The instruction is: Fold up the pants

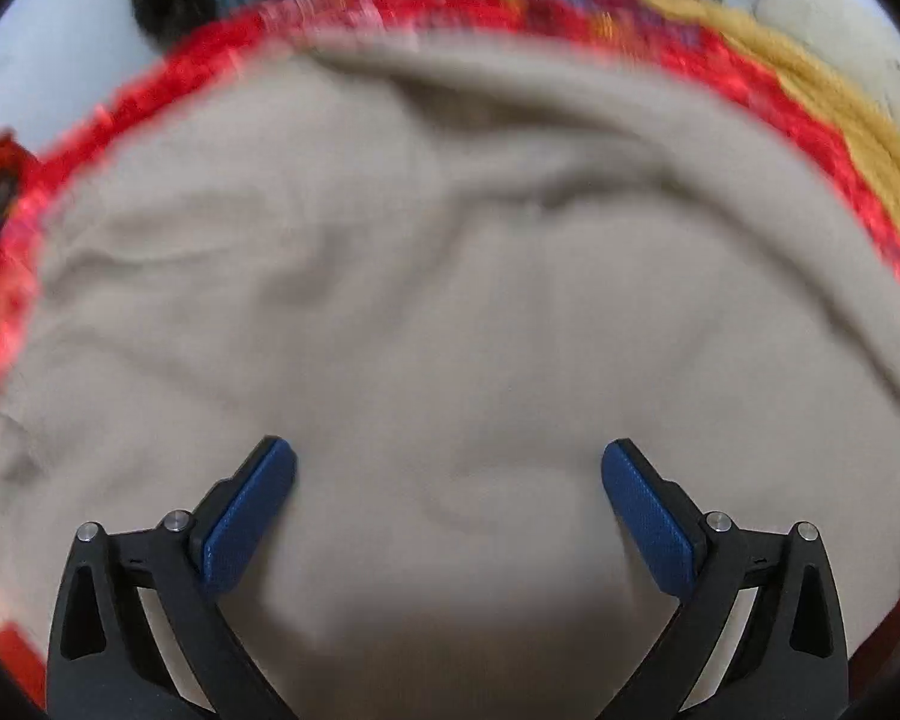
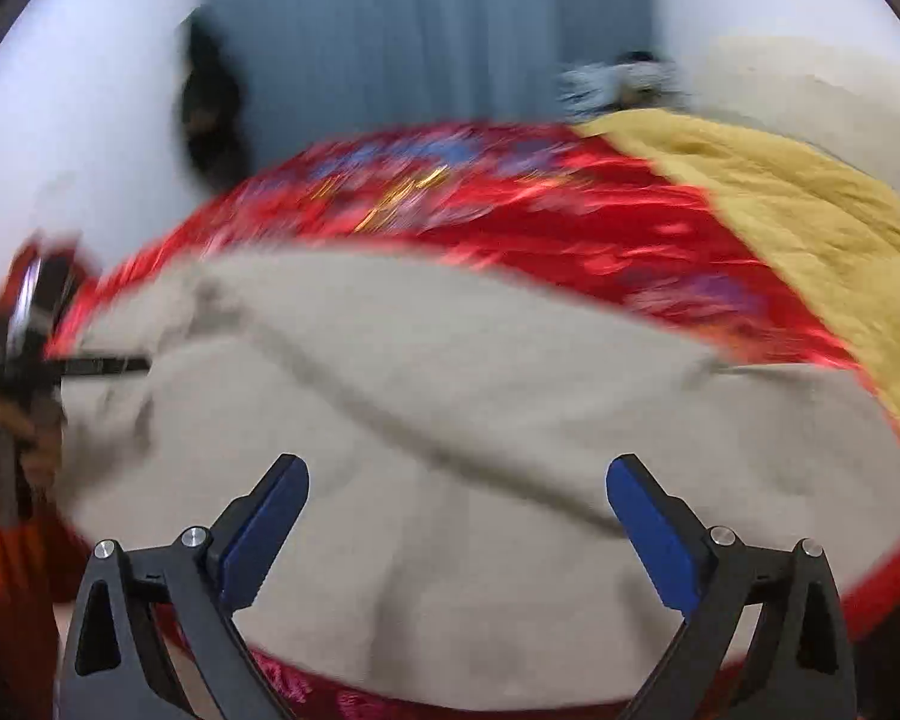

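The left gripper [image 1: 449, 468], with its two blue-padded black fingers, is seen at the bottom of the left wrist view with the jaws standing wide apart and nothing clamped between them. It is held above the beige, soft fabric pants [image 1: 426, 300], which fill the middle of that frame, probably so that a fresh hold on the cloth can be chosen. The right gripper [image 2: 457, 483] is likewise shown at the bottom of the right wrist view with its jaws wide apart and empty, pointed down over the same garment [image 2: 450, 420]. The pants are spread in a broad, rumpled layer, with a long crease running from the left toward the lower right of the right wrist view; one fold appears to have been laid, though how many layers lie there cannot be told. At the left edge of that view, the left gripper [image 2: 99, 365] and a person's hand [image 2: 12, 420] are blurred.

Beyond the pants, a red, shiny patterned bed cover [image 2: 510, 222] is seen under the garment, serving as the flat place for folding. At the upper right, a mustard-yellow quilted blanket [image 2: 780, 210] lies pushed aside. Farthest off, a blue-grey curtain [image 2: 420, 30] hangs.

Counted: two grippers, one pair of pants, one red cover, one yellow blanket.
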Tool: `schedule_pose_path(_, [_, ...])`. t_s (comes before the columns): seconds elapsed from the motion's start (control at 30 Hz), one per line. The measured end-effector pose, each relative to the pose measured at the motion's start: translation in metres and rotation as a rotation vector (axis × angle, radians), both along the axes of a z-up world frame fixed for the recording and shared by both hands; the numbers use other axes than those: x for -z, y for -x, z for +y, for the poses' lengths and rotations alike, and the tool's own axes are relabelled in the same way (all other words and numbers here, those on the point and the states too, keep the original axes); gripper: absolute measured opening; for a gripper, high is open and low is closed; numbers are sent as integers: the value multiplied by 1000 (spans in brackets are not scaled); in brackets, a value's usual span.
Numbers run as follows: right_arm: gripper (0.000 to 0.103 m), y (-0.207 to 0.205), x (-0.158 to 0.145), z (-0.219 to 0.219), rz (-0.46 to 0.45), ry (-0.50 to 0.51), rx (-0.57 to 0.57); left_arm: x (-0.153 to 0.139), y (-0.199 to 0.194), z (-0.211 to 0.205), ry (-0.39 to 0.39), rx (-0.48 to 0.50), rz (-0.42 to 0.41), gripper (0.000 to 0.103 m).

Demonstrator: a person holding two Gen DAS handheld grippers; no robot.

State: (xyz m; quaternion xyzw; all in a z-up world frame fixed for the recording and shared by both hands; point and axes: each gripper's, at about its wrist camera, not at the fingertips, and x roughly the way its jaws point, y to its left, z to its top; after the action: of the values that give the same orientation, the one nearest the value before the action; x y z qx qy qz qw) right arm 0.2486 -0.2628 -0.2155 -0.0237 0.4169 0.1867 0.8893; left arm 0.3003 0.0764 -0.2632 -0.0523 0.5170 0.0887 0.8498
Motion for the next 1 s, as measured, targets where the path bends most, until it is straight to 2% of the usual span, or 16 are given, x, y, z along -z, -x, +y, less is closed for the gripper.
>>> schedule_pose_path(0.03, [99,-5,17,6,71,17,-18,2,5,-4,-29,27,-47,102])
schedule_pose_path(0.07, [101,-9,36,12,145,45,-33,2,7,-5,-38,34,-60,102])
schedule_pose_path(0.1, [102,-7,48,17,137,78,-52,3,7,-5,-34,28,-67,102])
schedule_pose_path(0.13, [103,-3,49,21,91,97,-66,4,7,-4,-32,25,-71,102])
schedule_pose_path(0.17, [103,-3,48,22,87,102,-64,4,8,-5,-34,26,-77,102])
schedule_pose_path(0.4, [103,2,52,18,48,63,-53,7,16,-4,-39,40,-125,102])
schedule_pose_path(0.6, [103,10,57,18,14,55,-59,8,20,-5,-50,44,-131,102])
schedule_pose_path(1.0, [103,9,58,18,7,54,-60,9,16,-8,-68,47,-132,102])
